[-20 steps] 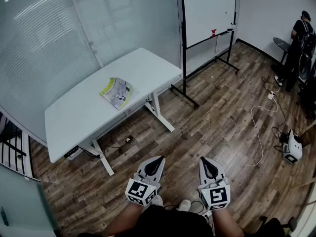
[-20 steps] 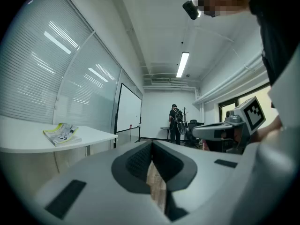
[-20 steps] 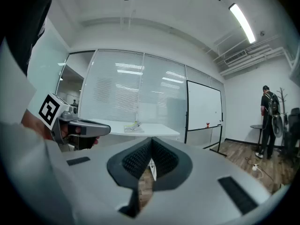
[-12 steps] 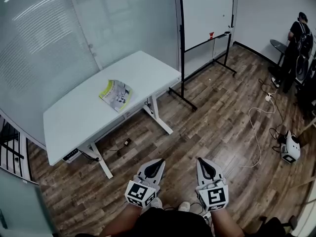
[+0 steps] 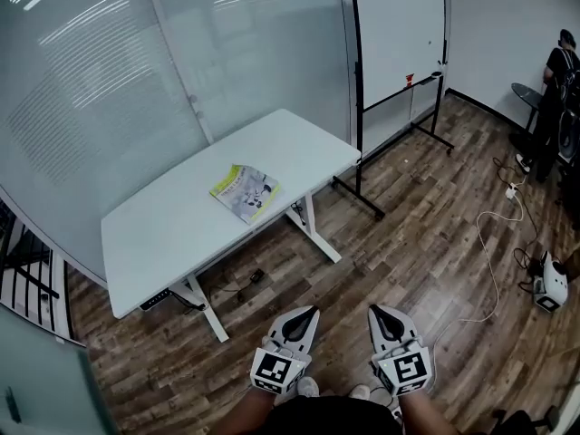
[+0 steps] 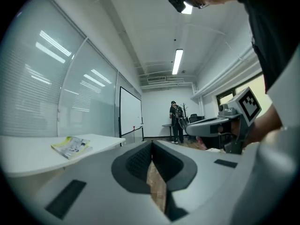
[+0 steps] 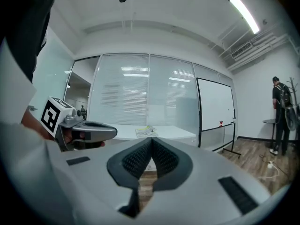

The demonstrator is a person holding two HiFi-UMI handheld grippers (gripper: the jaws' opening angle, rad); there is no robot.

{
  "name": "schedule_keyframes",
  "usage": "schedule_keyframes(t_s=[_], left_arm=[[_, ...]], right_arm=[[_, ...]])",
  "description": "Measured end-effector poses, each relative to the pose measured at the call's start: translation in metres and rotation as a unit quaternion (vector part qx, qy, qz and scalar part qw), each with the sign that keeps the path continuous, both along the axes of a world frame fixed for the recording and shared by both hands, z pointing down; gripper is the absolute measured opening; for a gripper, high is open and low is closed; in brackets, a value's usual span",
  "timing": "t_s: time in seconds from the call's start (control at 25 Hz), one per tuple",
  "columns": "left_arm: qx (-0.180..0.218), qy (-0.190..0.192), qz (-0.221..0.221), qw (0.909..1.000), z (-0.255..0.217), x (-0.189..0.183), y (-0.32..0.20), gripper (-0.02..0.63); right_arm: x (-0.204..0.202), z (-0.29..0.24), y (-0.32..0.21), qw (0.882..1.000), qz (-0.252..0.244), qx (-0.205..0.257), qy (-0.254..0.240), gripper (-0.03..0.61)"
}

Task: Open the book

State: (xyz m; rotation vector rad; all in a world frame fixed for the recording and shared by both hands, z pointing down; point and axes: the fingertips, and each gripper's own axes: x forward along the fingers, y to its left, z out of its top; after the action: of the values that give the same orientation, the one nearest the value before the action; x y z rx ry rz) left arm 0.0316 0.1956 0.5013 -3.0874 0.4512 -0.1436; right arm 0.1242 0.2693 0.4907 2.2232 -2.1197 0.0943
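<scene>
The book (image 5: 244, 192) lies closed and flat on the white table (image 5: 172, 225), roughly midway along its length and close to the long edge that faces the person holding the tools, its yellow-green cover turned up. Nothing touches it. Both claws hang level over the wooden floor (image 5: 399, 234), well apart from the table on that same near side, side by side and not touching each other. The left claw (image 5: 306, 312) is closed, its ribbed pads meeting at the tips with nothing caught between them; through the slit lower down only floor shows. The right claw (image 5: 379, 312) is likewise pinched together and empty, and from its own camera the book sits on the table straight beyond its tips. Behind the table's far long edge runs a glass wall (image 5: 227, 43) with blinds. A wheeled whiteboard (image 5: 399, 25) stands just beside the table's right end. Far beyond that end, a person (image 5: 555, 71) in dark clothes stands, and a white cable (image 5: 489, 261) trails across the floor.
</scene>
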Motion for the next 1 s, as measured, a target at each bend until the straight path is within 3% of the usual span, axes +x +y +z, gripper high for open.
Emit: schedule_keyframes(t_s=[0.12,0.68,1.0], left_arm=[[0.026,-0.004,-0.005,0.9996,-0.011,-0.015,-0.021,0.014],[0.002,-0.002,0.004,1.0000,0.001,-0.052,-0.092,0.014],[-0.002,0.003,0.007,1.0000,0.001,-0.056,-0.136,0.014]], right_arm=[[-0.007,0.001,-0.019,1.000,0.005,0.000,-0.002,0.006],[-0.029,0.005,-0.103,0.999,0.035,-0.014,-0.005,0.006],[-0.007,0.008,-0.134,0.998,0.066,-0.014,0.011,0.006]])
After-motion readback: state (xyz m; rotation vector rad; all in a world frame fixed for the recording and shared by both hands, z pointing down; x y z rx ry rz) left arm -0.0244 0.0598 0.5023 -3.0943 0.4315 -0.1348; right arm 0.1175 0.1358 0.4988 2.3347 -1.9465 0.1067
